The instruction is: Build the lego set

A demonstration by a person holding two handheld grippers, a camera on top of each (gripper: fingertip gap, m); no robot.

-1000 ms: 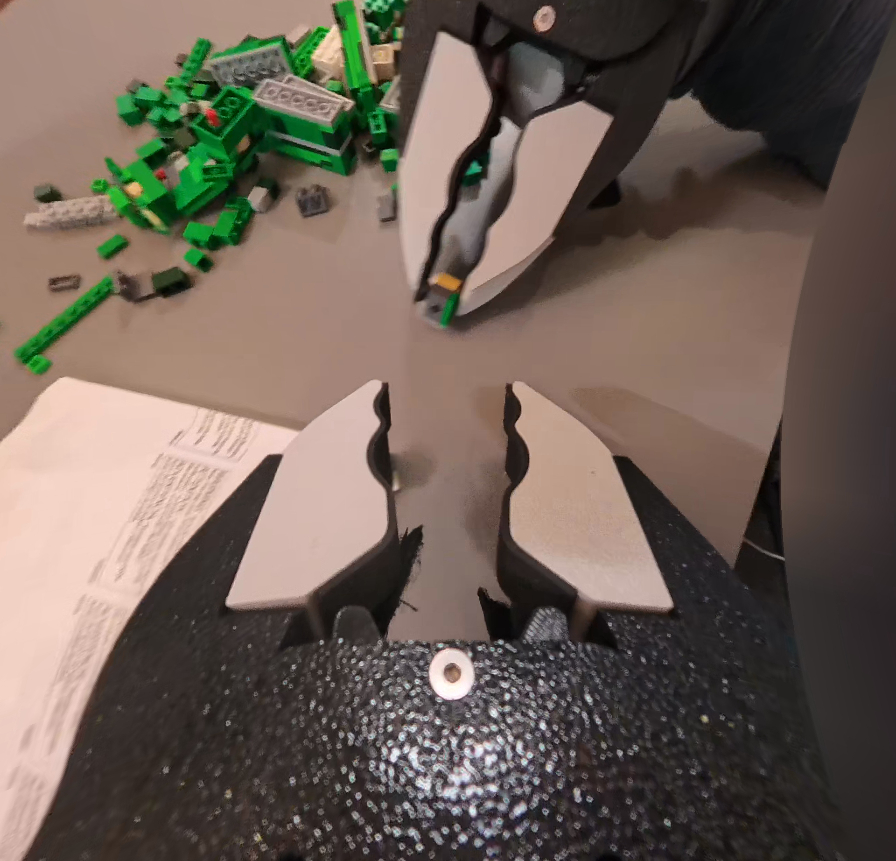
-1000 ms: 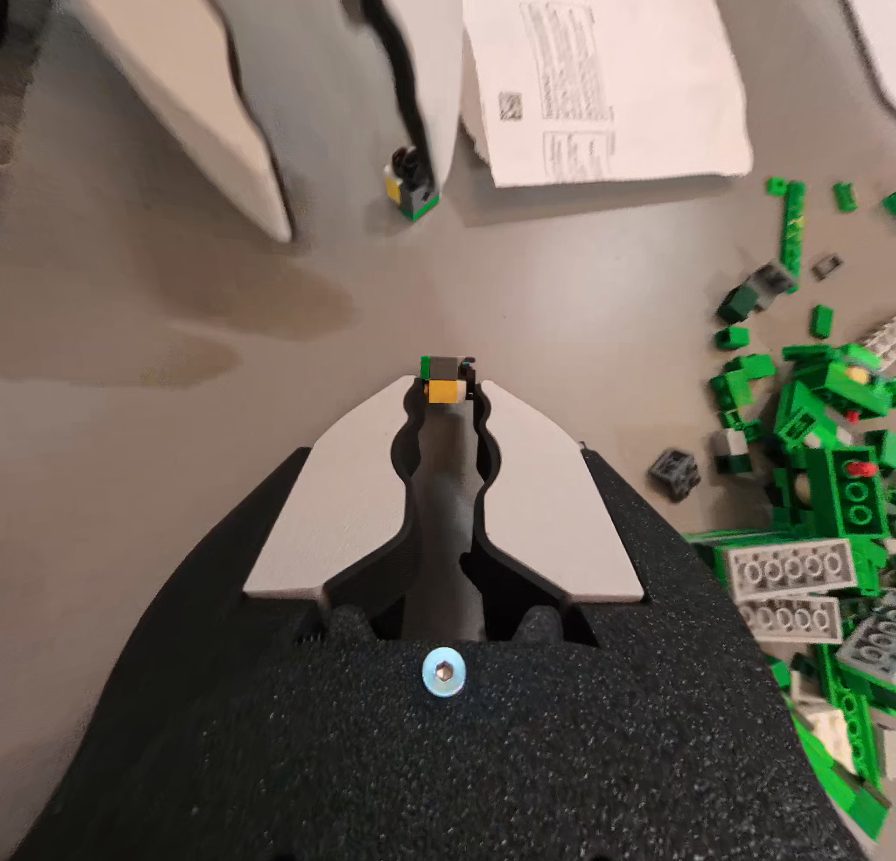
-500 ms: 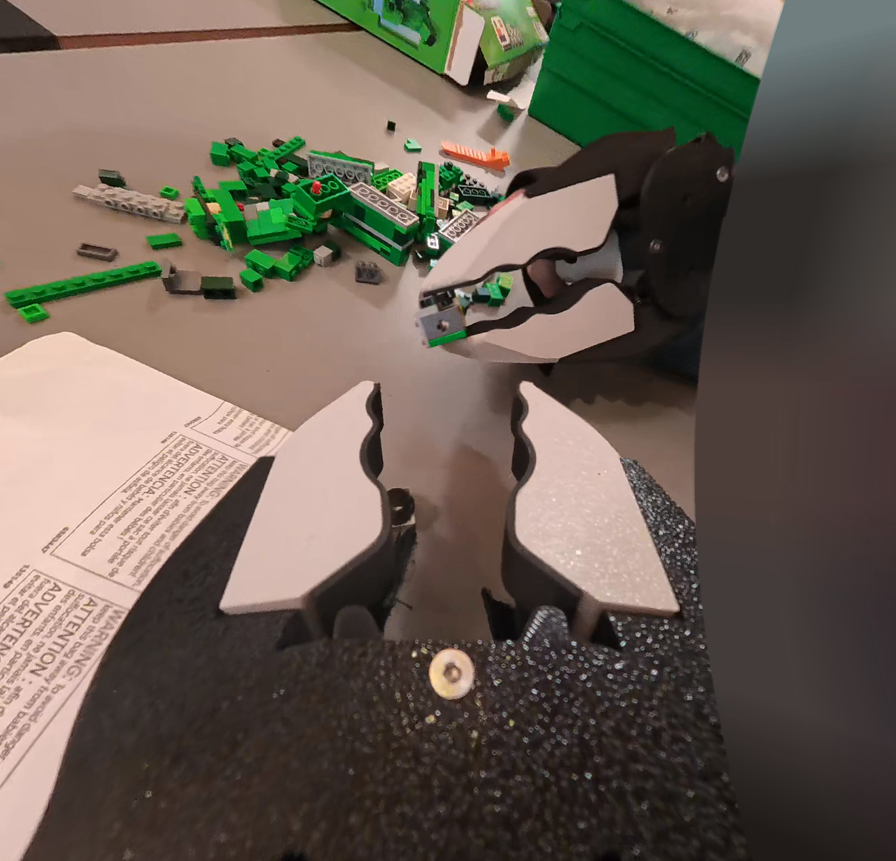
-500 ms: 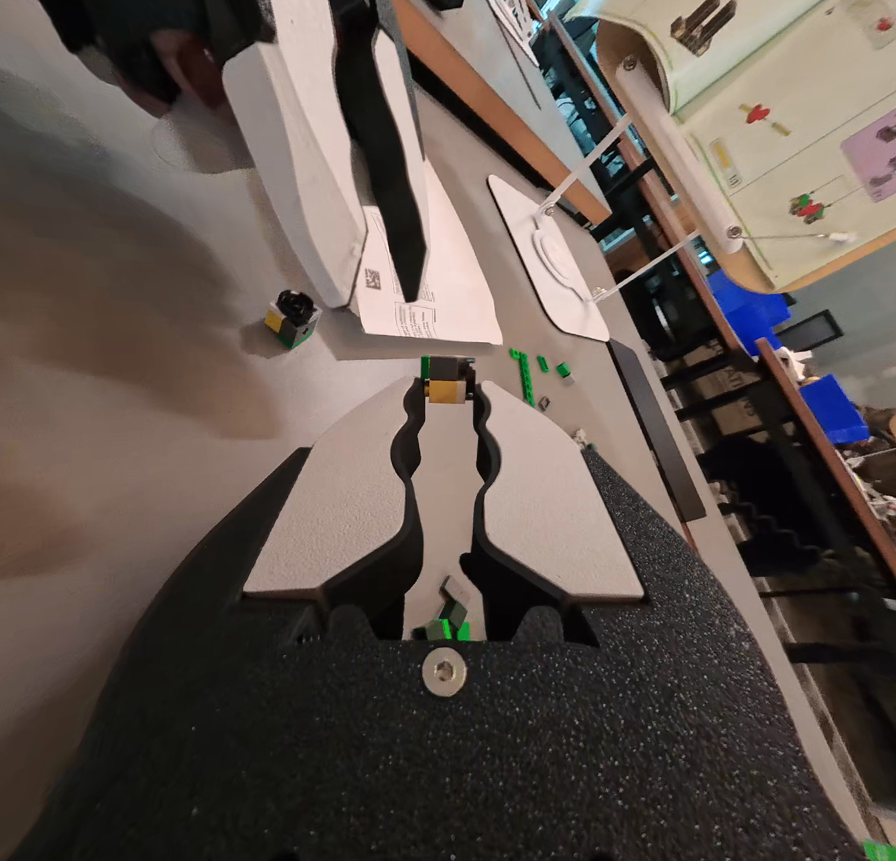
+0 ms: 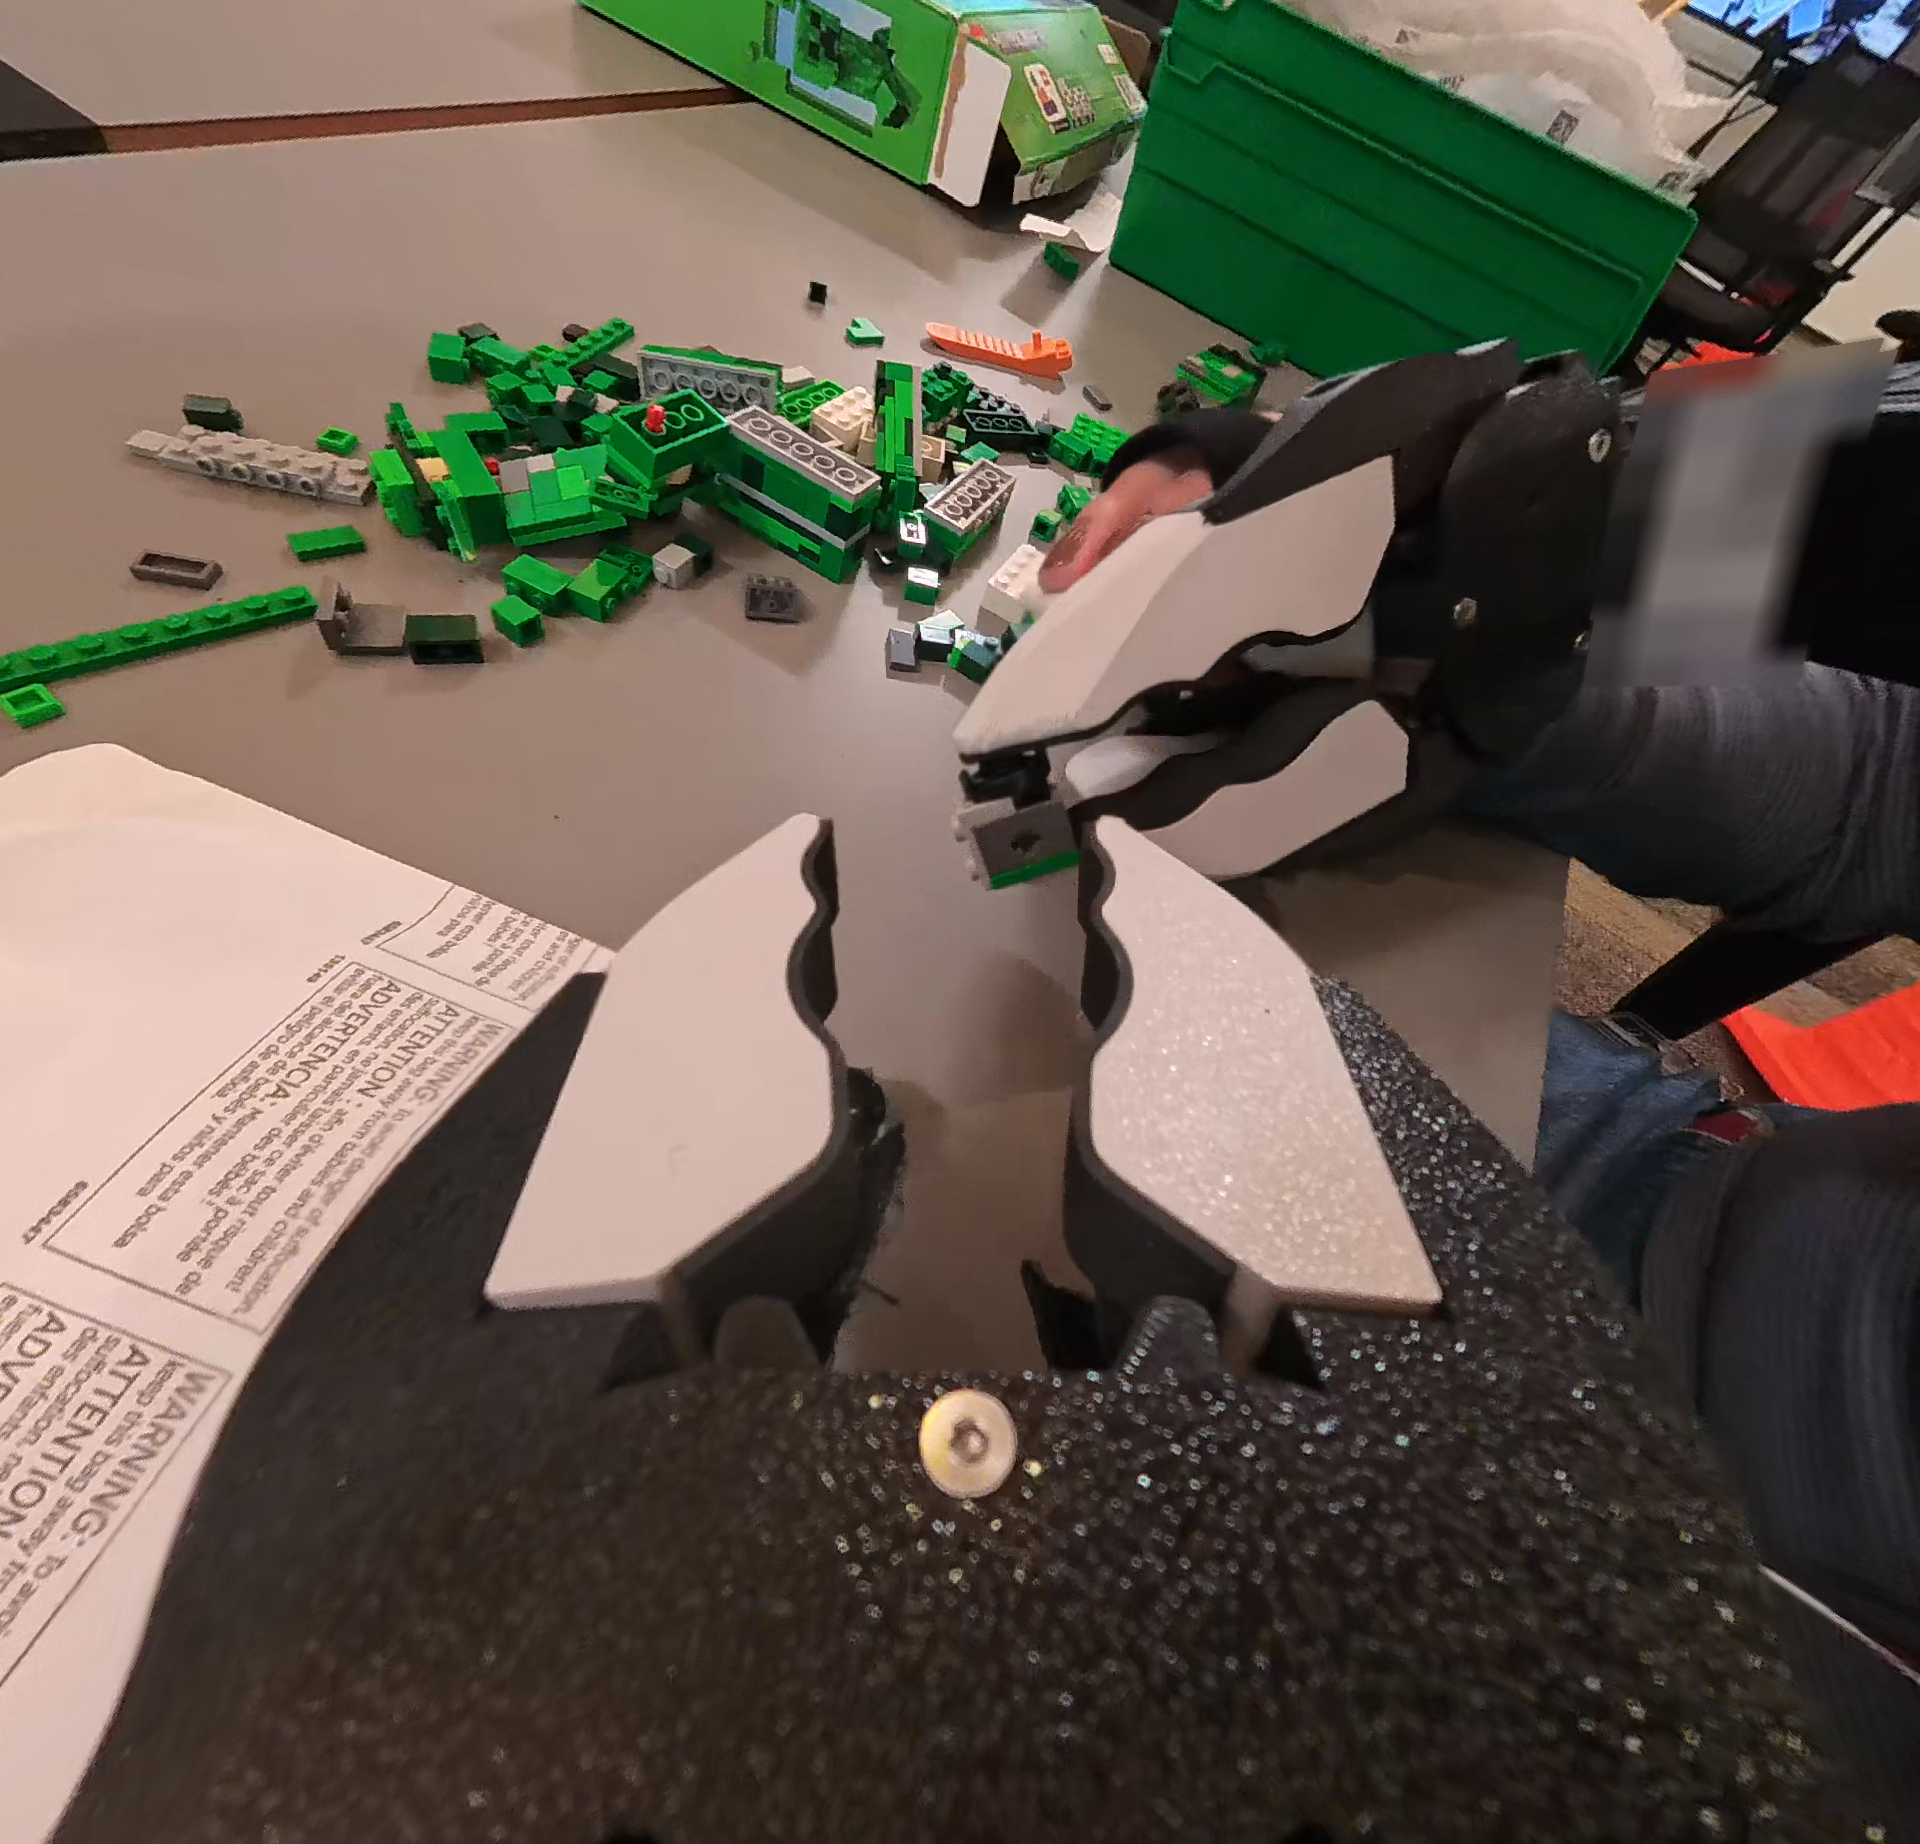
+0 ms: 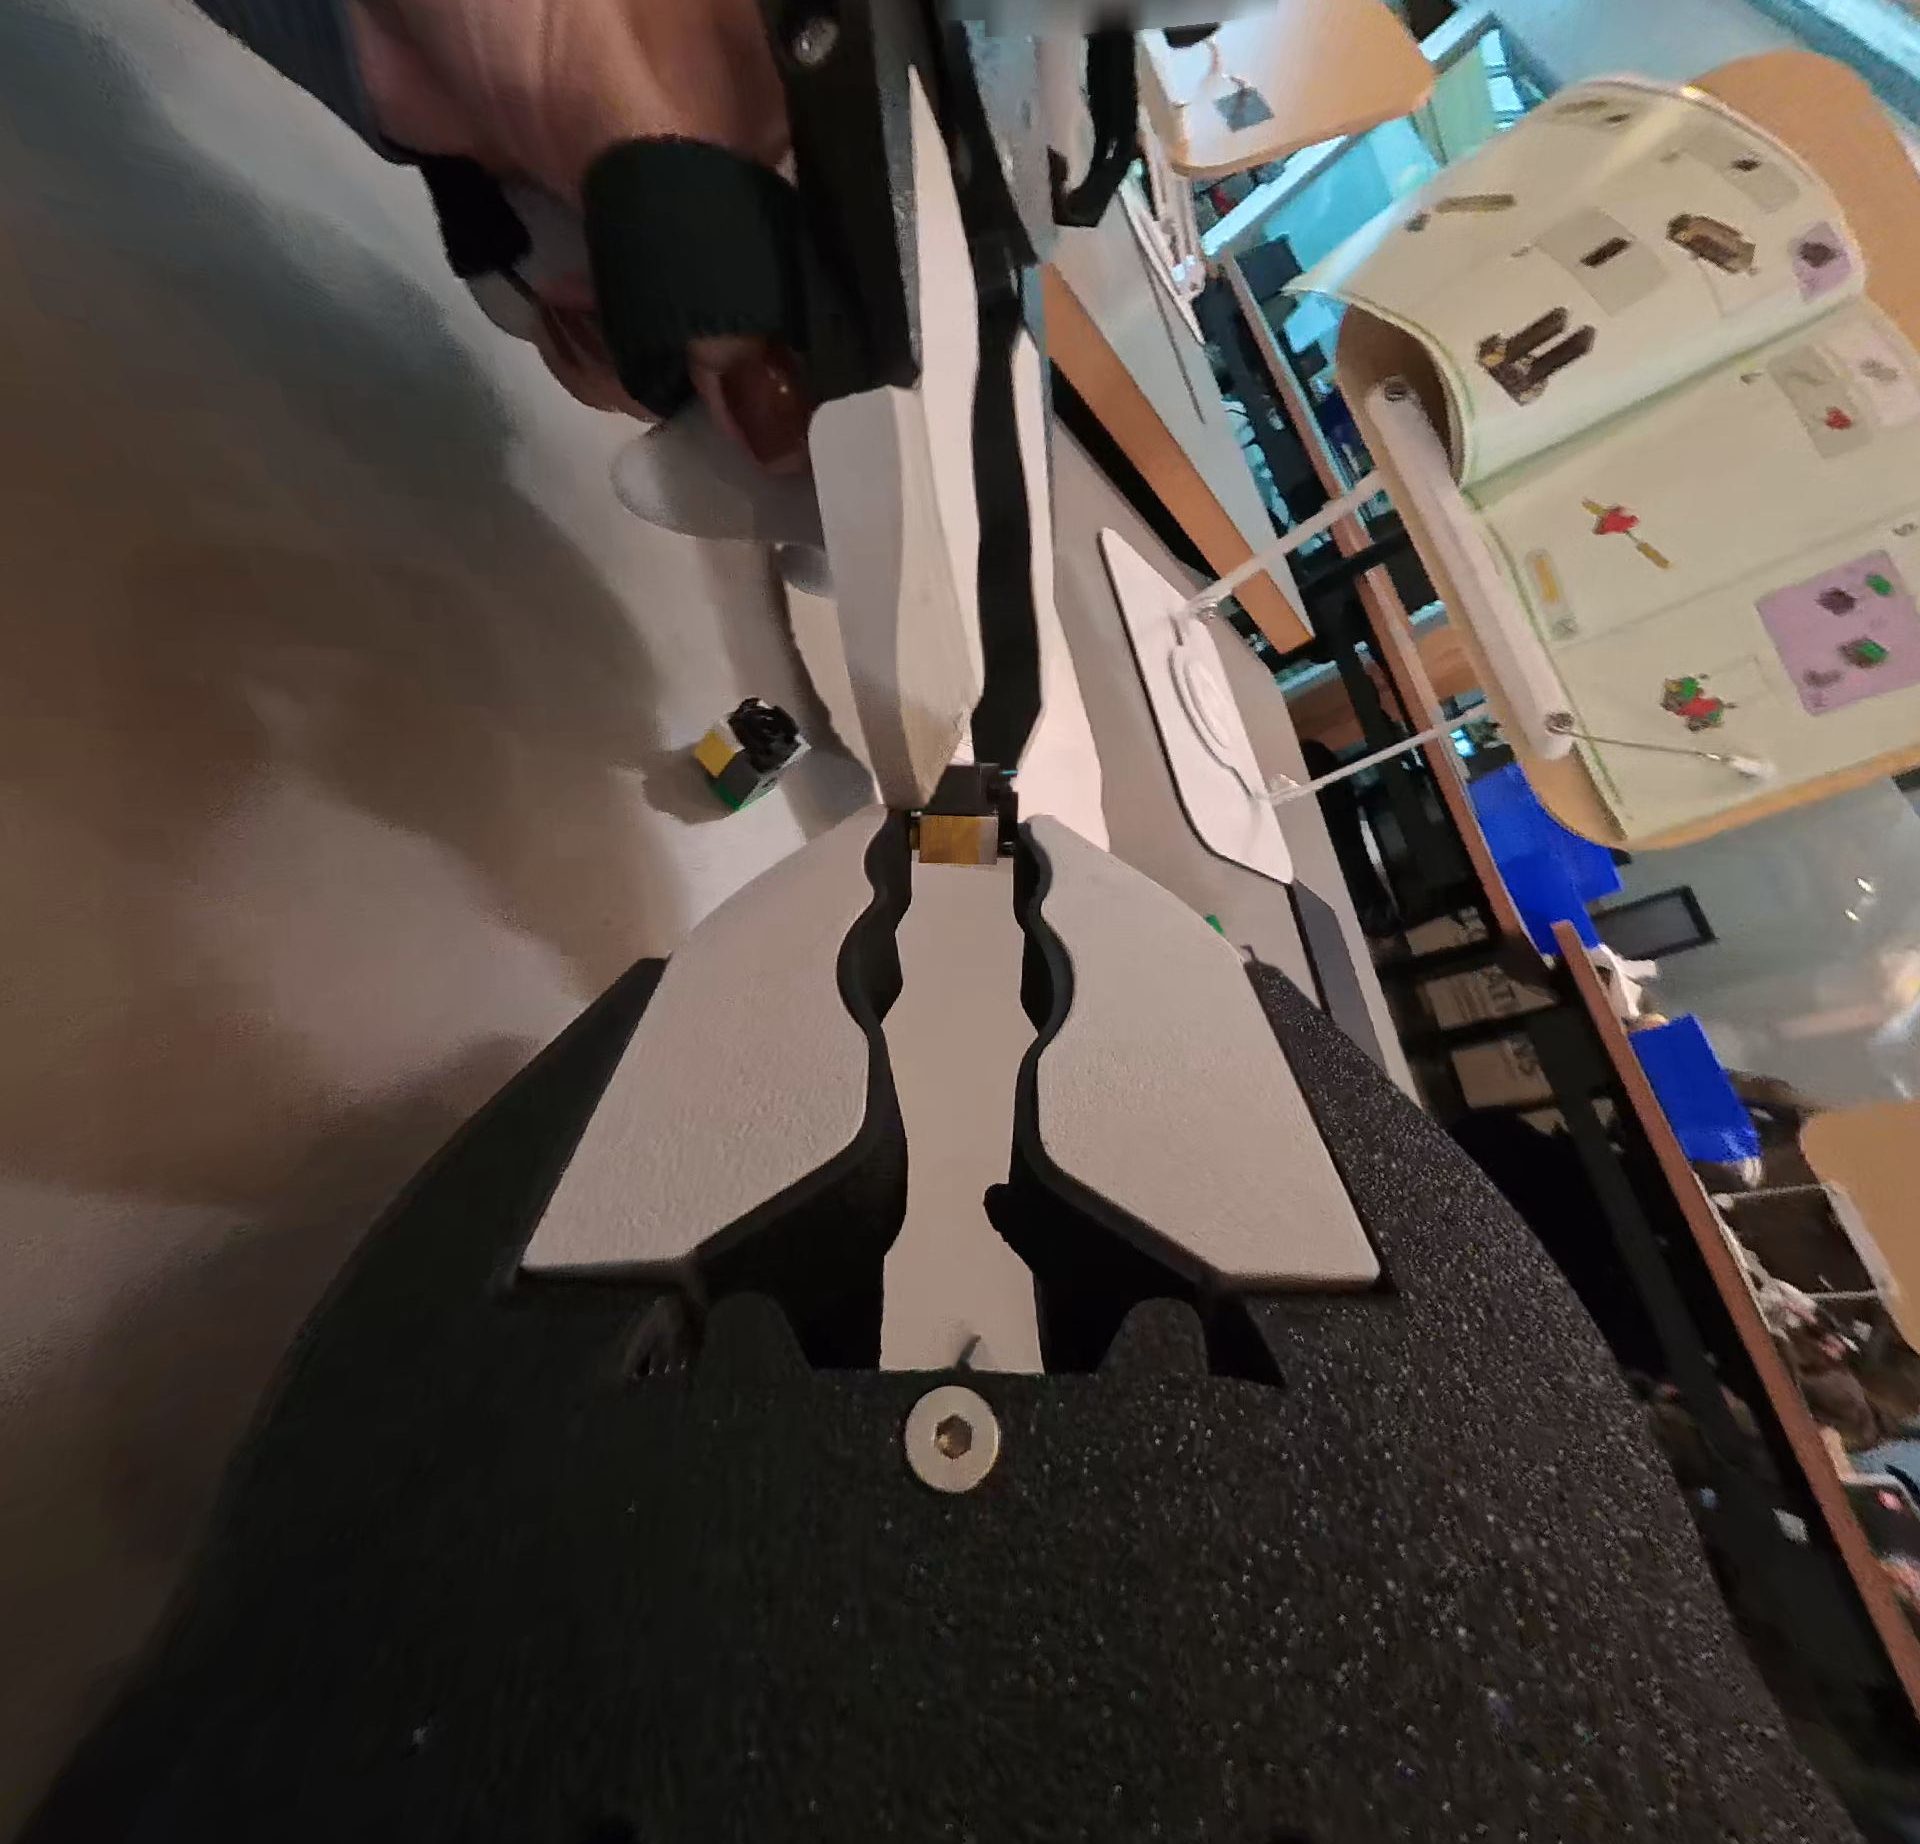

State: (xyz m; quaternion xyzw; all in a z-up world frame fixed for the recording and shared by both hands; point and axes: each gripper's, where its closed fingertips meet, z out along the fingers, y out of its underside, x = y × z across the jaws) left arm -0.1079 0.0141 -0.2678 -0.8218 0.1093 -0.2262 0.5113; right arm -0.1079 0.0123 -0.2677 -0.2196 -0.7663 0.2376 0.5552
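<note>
My right gripper (image 6: 956, 830) is shut on a small brick assembly (image 6: 951, 844), yellow and dark on this side. In the left wrist view the assembly (image 5: 1013, 838) shows a grey face and a green base, held at the tips of the right gripper (image 5: 977, 786), which lies on its side. My left gripper (image 5: 956, 844) is open and empty, and the assembly sits just off its right fingertip. In the right wrist view the left gripper (image 6: 961, 745) comes down from above, its tips right at the assembly. A second small assembly (image 6: 748, 755) stands on the table.
A pile of loose green and grey bricks (image 5: 665, 475) lies on the grey table (image 5: 520, 755). A printed paper sheet (image 5: 208, 1015) lies at the left. A green box (image 5: 862, 38), a green bin (image 5: 1351, 194) and an orange brick separator (image 5: 997, 348) are at the back. Left and right tips are no more than a few centimetres apart.
The right gripper has rolled onto its side and brought its assembly up to the left gripper's tips. The left gripper stays open and has tilted up from the table.
</note>
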